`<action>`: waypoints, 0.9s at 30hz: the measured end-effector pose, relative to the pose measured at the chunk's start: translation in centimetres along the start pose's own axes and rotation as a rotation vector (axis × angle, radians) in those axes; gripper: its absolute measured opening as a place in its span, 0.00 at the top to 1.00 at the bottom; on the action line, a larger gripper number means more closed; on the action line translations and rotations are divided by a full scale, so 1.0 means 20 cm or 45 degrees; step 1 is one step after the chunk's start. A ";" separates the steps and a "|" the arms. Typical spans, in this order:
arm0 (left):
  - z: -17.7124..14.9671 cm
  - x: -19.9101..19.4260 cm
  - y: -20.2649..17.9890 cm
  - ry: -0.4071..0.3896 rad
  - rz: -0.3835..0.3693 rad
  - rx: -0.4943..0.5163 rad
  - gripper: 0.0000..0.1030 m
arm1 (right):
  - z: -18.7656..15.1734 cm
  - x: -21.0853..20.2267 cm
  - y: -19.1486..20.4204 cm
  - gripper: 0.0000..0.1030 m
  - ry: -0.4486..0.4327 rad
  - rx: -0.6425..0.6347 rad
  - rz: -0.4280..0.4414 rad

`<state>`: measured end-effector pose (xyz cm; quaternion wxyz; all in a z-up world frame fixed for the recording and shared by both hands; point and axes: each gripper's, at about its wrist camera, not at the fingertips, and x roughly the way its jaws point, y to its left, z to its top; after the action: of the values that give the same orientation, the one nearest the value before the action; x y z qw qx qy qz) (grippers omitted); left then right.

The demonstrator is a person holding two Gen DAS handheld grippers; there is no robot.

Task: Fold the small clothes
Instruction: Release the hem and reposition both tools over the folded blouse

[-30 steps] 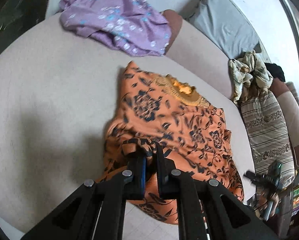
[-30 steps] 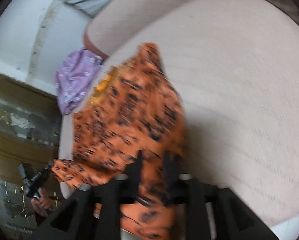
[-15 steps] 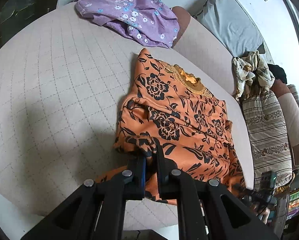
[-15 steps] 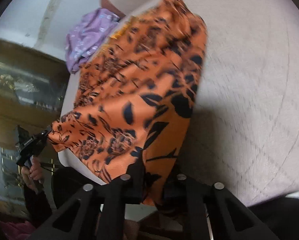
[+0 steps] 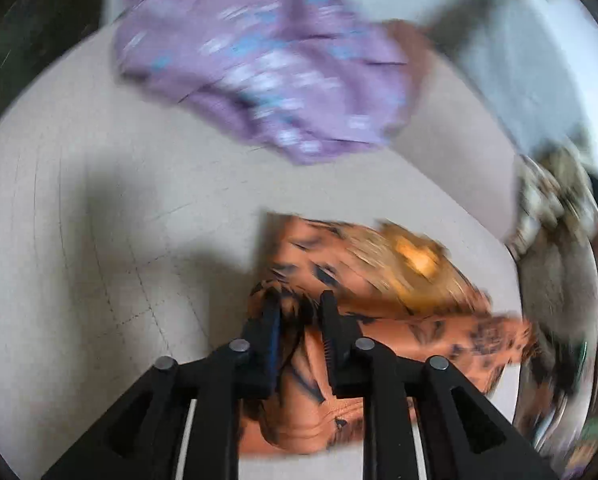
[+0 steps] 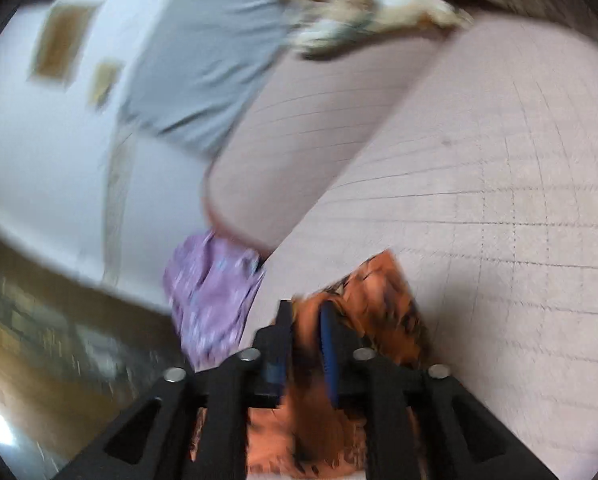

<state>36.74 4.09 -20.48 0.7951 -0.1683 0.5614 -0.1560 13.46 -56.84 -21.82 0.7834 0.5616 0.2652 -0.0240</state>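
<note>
On the pale quilted cushion (image 5: 99, 208), stitched in a grid of squares, the left gripper (image 5: 299, 300) has its black fingers pinched on a bunched fold of the orange garment (image 5: 379, 280). This thin, floppy cloth with a dark floral print and a gold neckline lies crumpled at near centre. Beyond it, at far centre, sits a rumpled lilac flowered garment (image 5: 267, 64). The right gripper (image 6: 305, 312) also clamps the orange cloth. A smooth grey pillow (image 6: 203, 64) leans against the white wall.
</note>
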 end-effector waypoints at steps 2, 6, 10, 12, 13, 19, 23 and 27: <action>-0.01 0.04 0.07 -0.060 0.036 -0.089 0.75 | 0.00 0.03 -0.13 0.22 -0.064 0.135 -0.016; -0.21 -0.06 0.15 -0.324 0.094 -0.190 0.71 | -0.15 0.00 -0.22 0.23 -0.093 0.020 -0.093; -0.47 -0.12 0.04 -0.461 0.145 -0.134 0.54 | -0.37 0.11 0.02 0.35 0.072 -0.355 -0.181; -0.49 -0.11 -0.01 -0.431 0.143 -0.099 0.54 | -0.55 0.23 0.25 0.40 0.183 -0.625 -0.183; -0.49 -0.11 -0.03 -0.421 0.119 -0.082 0.54 | -0.65 0.30 0.35 0.42 0.252 -0.728 -0.170; -0.41 -0.10 0.10 -0.457 0.206 -0.102 0.52 | -1.18 0.83 0.65 0.53 0.652 -1.112 -0.187; -0.32 -0.11 0.23 -0.451 0.188 -0.239 0.52 | -1.33 1.18 0.78 0.53 0.682 -1.256 -0.240; -0.29 -0.11 0.25 -0.463 0.226 -0.233 0.52 | -1.08 1.49 0.98 0.53 0.476 -1.158 -0.299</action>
<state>30.90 9.04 -22.72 0.8753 -0.2152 0.4330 -0.0010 37.14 -22.60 -22.89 0.8798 0.1245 0.4460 0.1070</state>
